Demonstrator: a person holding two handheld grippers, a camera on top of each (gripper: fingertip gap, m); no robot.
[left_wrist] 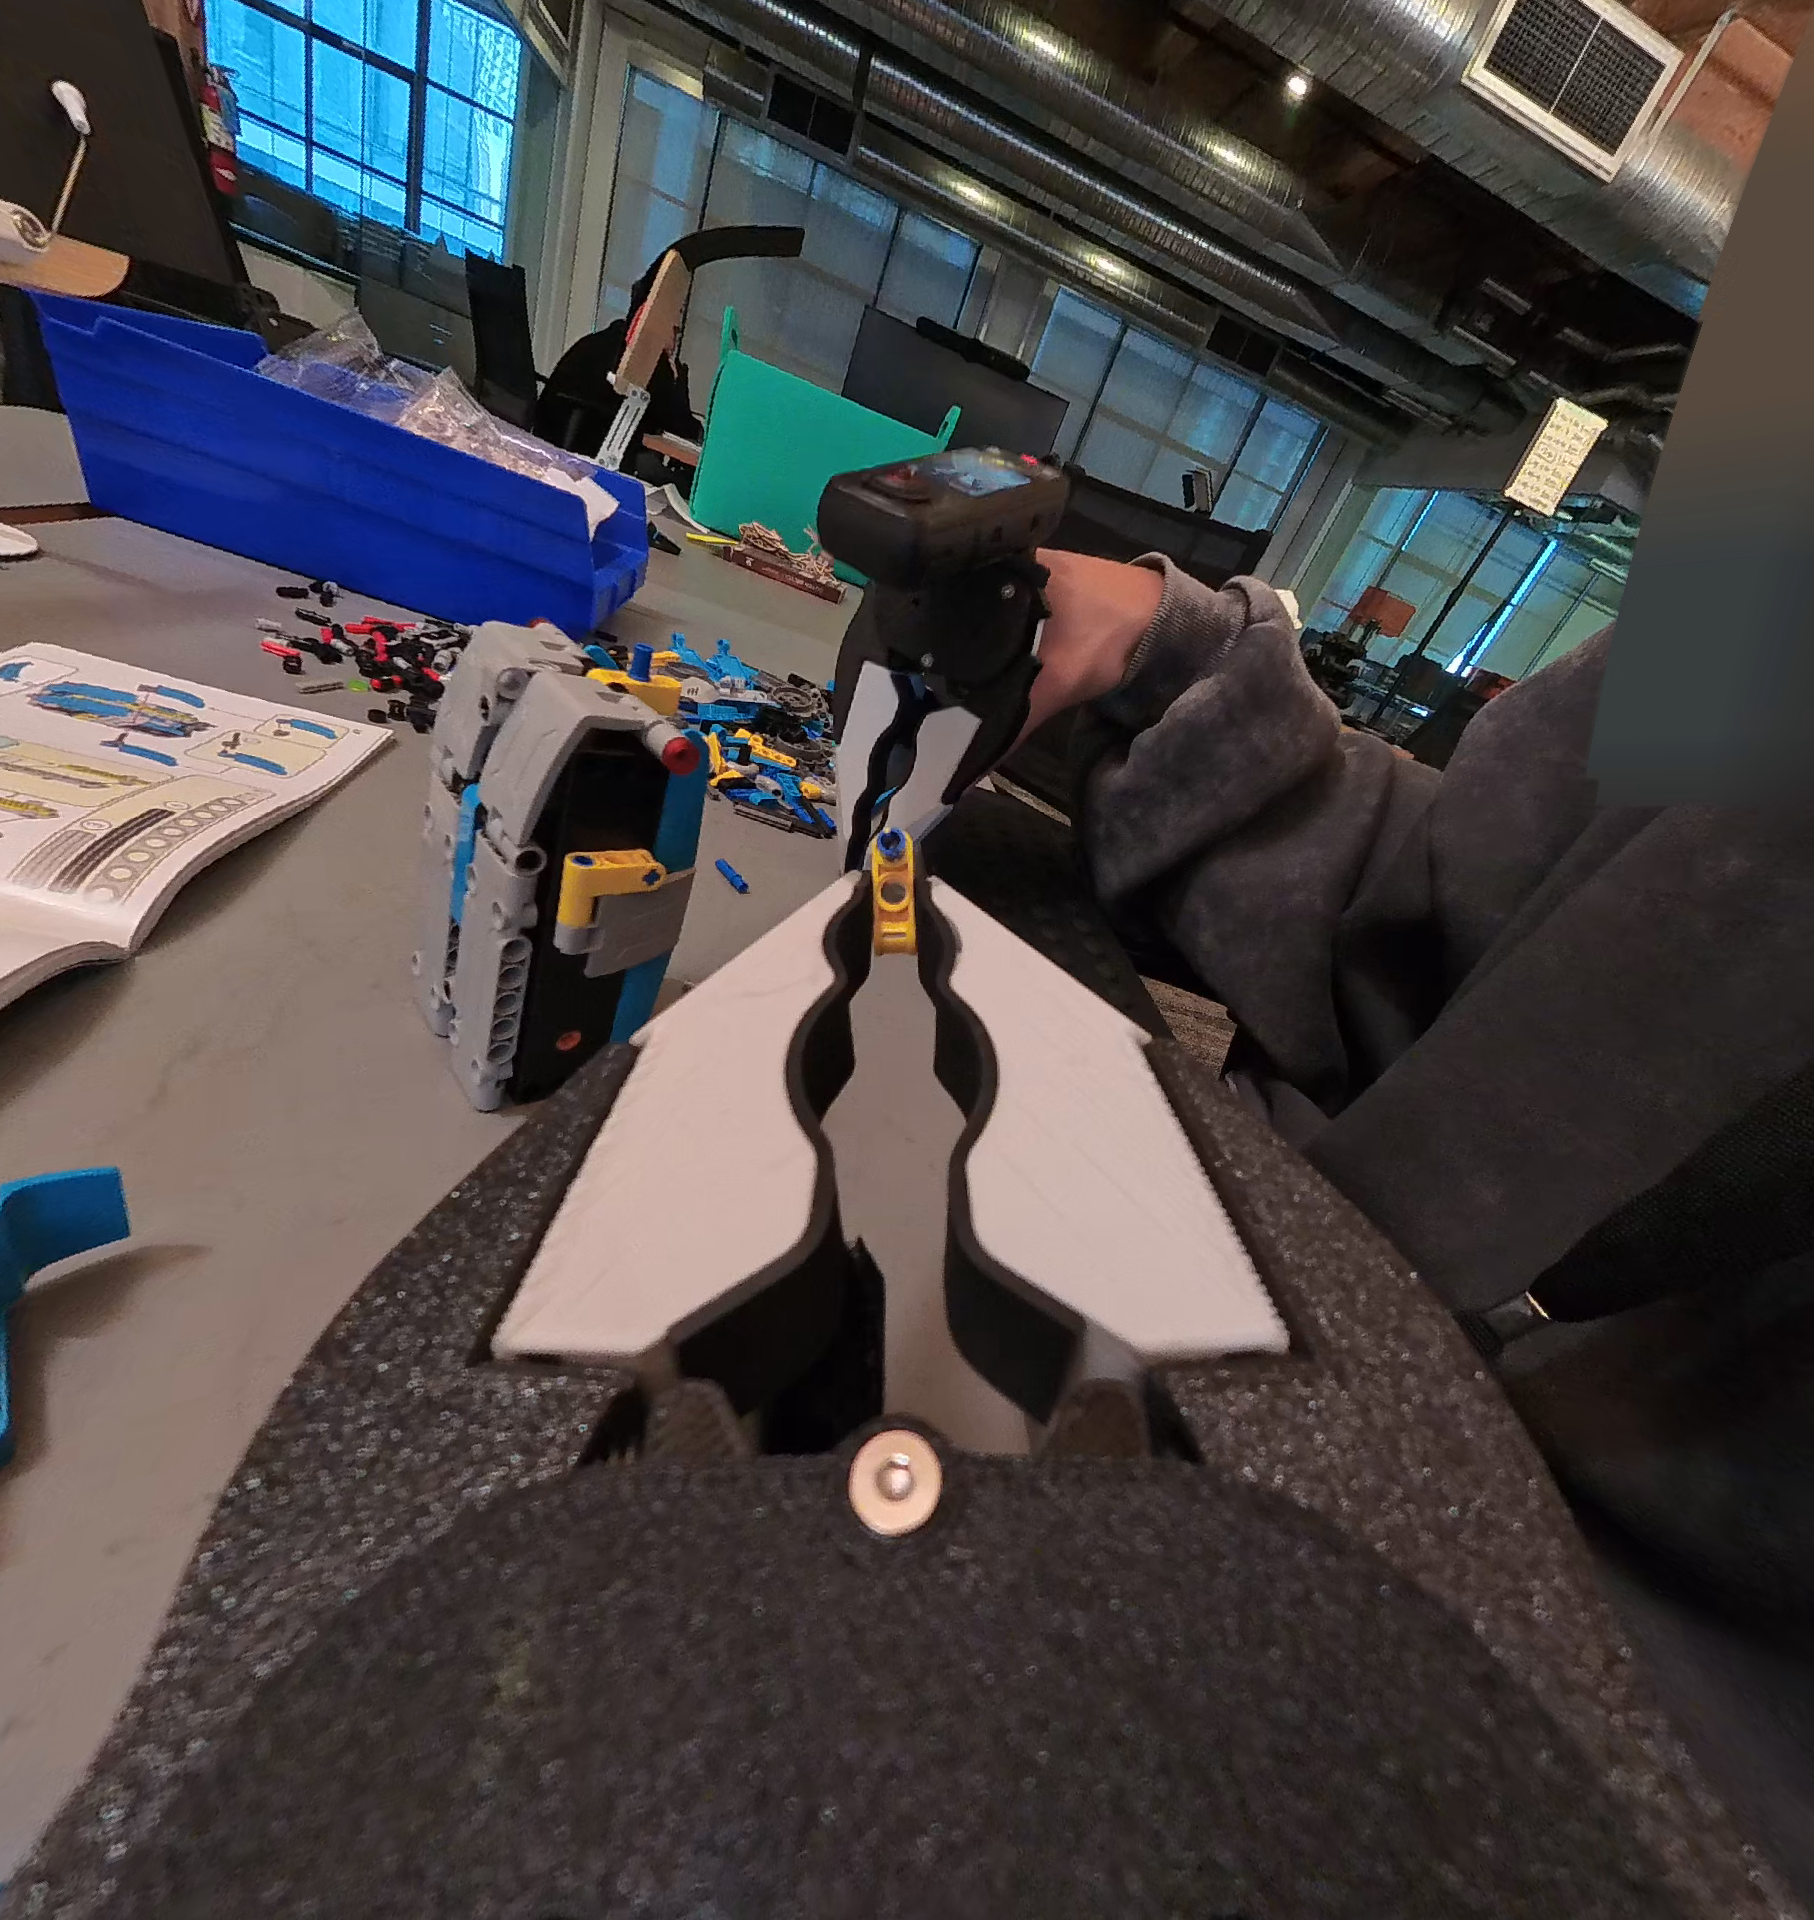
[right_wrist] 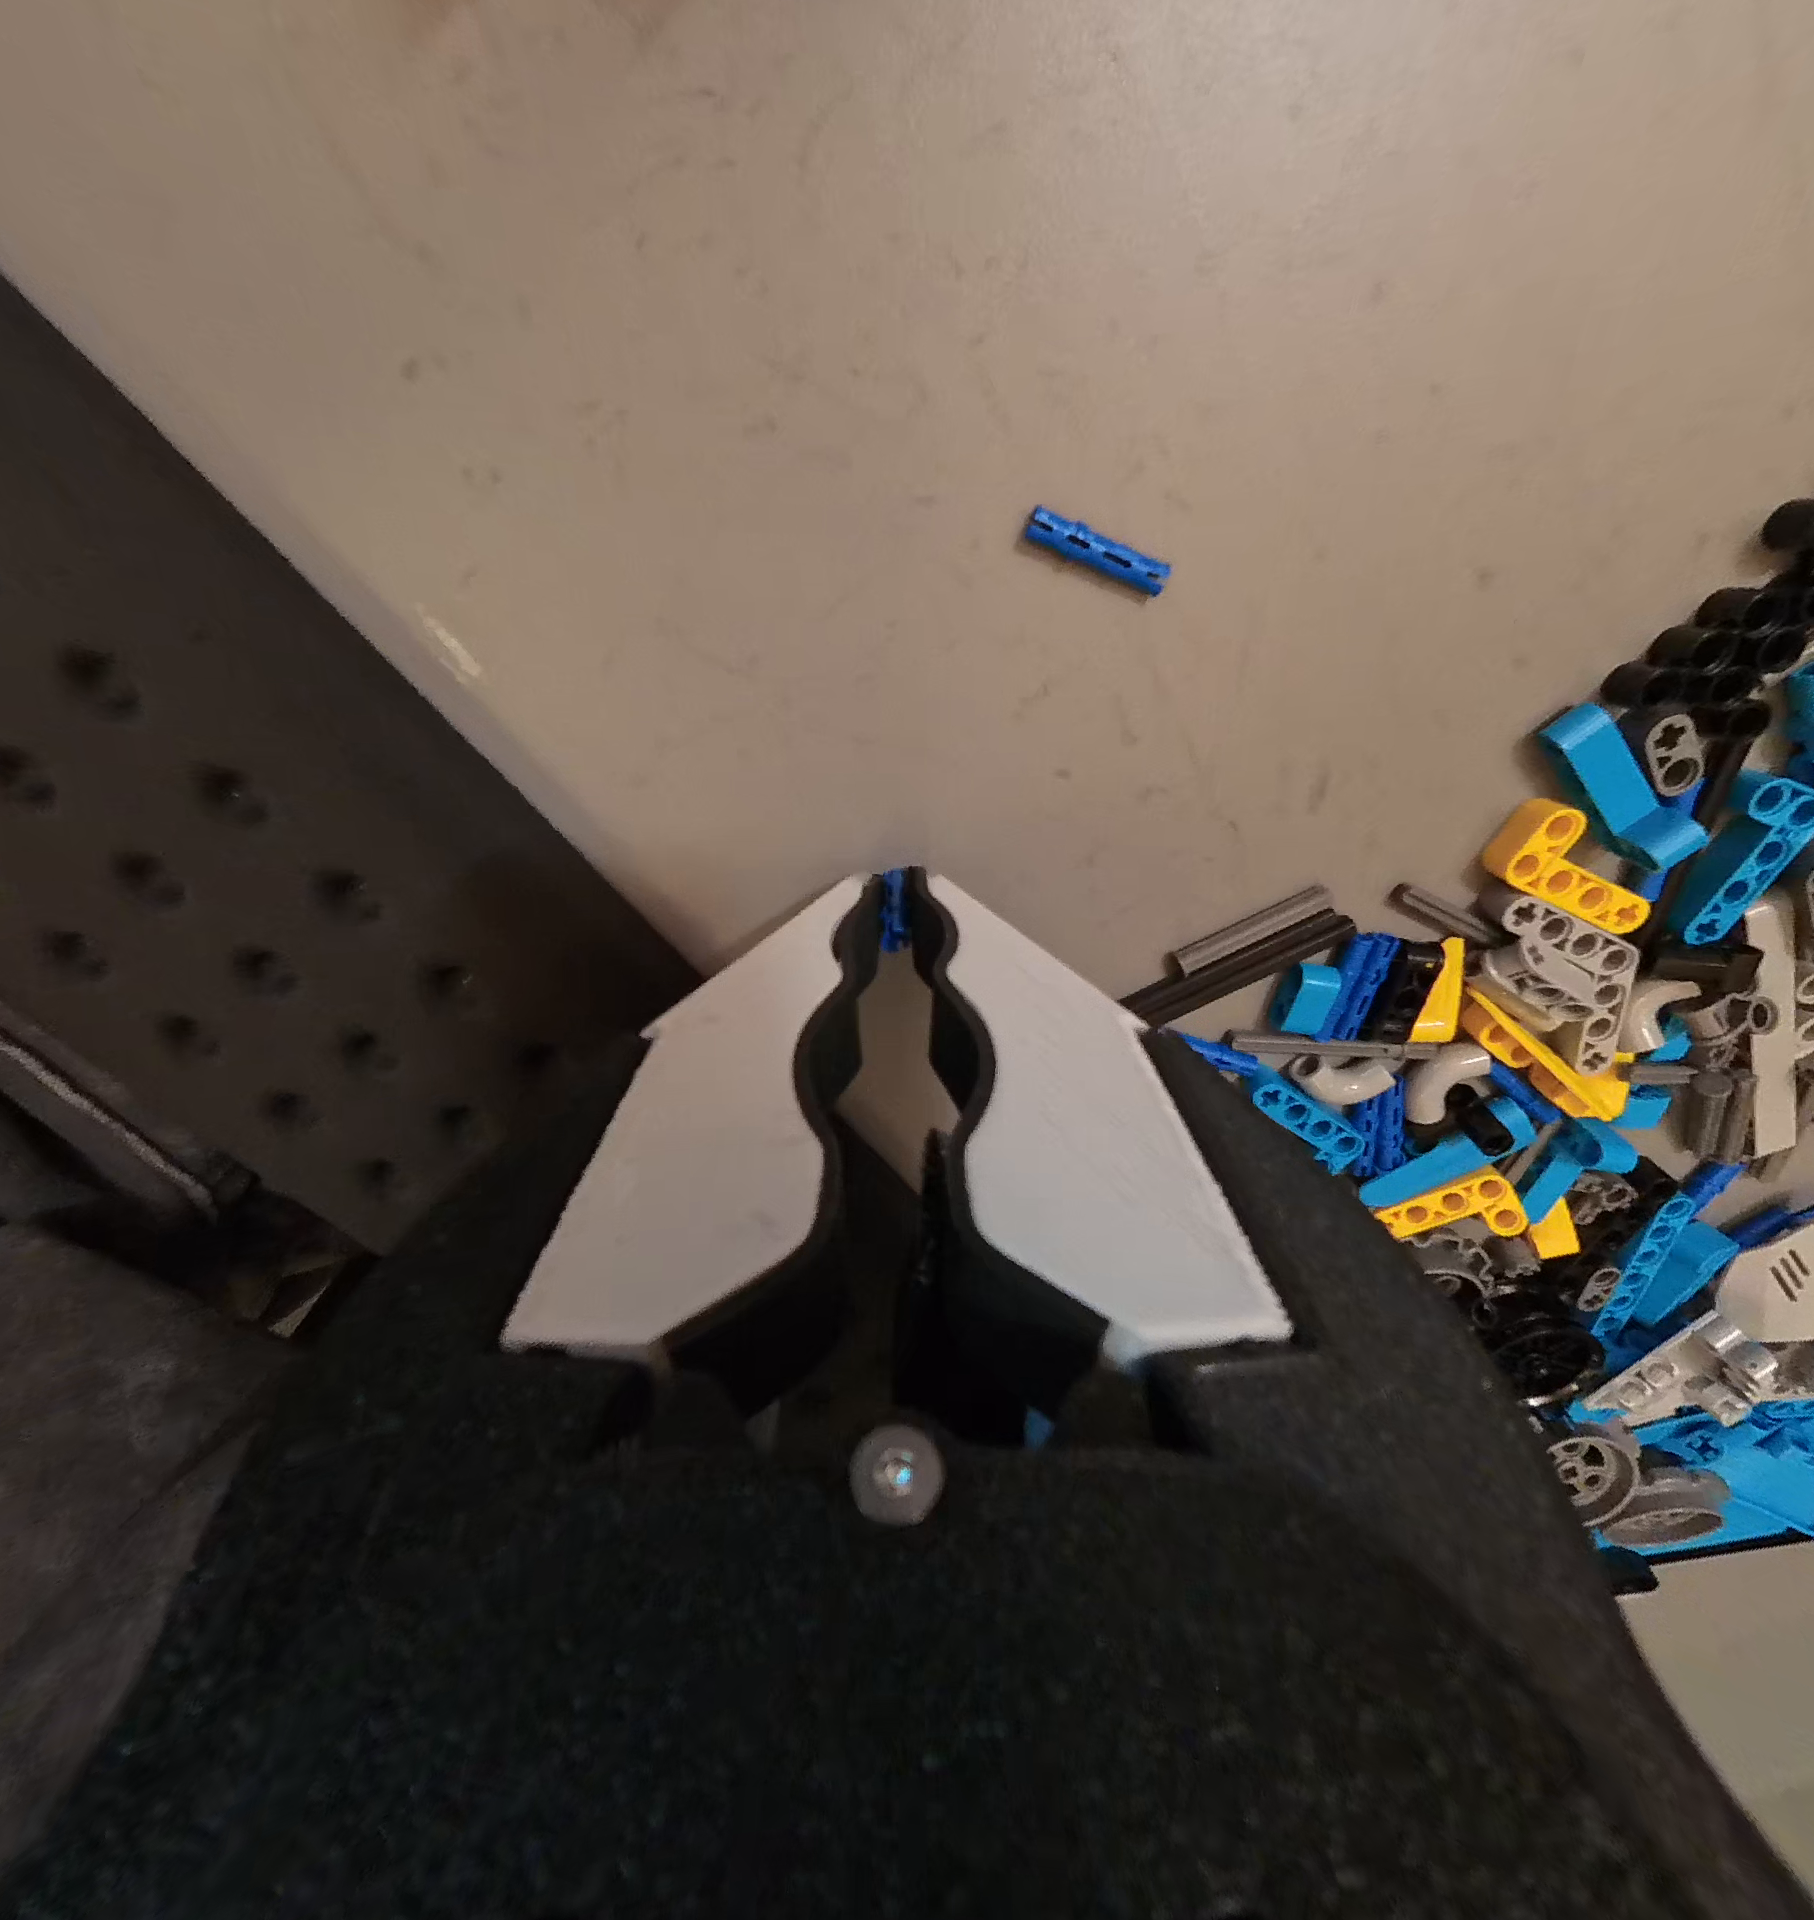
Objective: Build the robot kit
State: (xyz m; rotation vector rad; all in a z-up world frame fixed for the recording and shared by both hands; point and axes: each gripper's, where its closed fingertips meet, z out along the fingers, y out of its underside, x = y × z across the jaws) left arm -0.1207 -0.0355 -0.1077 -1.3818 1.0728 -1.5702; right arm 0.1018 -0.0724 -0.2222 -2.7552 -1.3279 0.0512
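Left wrist view: we see the left gripper (left_wrist: 892, 906) nearly closed, its fingertips pinching a small yellow connector piece (left_wrist: 892, 902) held upright above the table (left_wrist: 259, 1143). A blue pin (left_wrist: 888, 842) sits at the top of that yellow piece, and the right gripper (left_wrist: 887, 821) comes down from above with its tips pinched at that pin. A hand (left_wrist: 1085, 634) in a grey sleeve holds the right gripper, which has a small camera on top. Just left of our fingers stands a grey, black and blue brick assembly (left_wrist: 550, 873), upright on the table, with a yellow bracket on its side. An open instruction booklet (left_wrist: 103, 800) lies further left, a blue bin (left_wrist: 342, 468) holding plastic bags behind it, and a scatter of loose parts (left_wrist: 757, 727) between bin and assembly. A lone blue pin lies on the table beside the assembly.

Right wrist view: we see the right gripper (right_wrist: 898, 914) almost fully closed, with the blue pin (right_wrist: 892, 909) clamped at the very tips. The yellow piece is not visible here. Below is bare table (right_wrist: 882, 364) with a loose blue pin (right_wrist: 1097, 553) well apart from the tips. A pile of blue, yellow, grey and black parts (right_wrist: 1609, 1091) lies at right. A dark perforated surface (right_wrist: 207, 831) is at left, past the table edge.
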